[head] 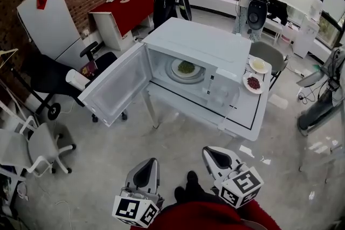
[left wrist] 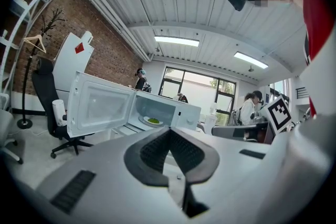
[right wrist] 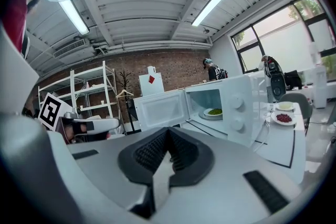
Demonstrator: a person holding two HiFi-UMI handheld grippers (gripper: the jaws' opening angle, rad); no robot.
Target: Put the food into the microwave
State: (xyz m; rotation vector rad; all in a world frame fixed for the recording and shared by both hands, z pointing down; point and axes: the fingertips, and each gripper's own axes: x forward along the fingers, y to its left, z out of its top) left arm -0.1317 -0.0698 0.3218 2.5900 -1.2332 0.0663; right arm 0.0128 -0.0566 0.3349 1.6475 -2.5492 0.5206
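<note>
The white table [head: 253, 116] stood well ahead of both claws, and the microwave [head: 199, 43] on it took up most of the top. Its door [head: 116, 89] hung wide open, swung out ahead and to the left of the left claw [head: 146, 168]. Inside the cavity, straight ahead of the claws and well apart from them, lay a plate of green food [head: 185, 68]. So one helping looked to be in place already.

Ahead and to the right of the right claw [head: 215, 156], beside the microwave, two more plates sat on the table: one of red food [head: 253, 83] and, just beyond it, one of pale yellow food [head: 259, 65]. Those two seemed to be what was left to load (if the task meant all the food).

Both claws were held low, close to the person's body and far short of the table. Each had its pads pressed together with nothing between them.
</note>
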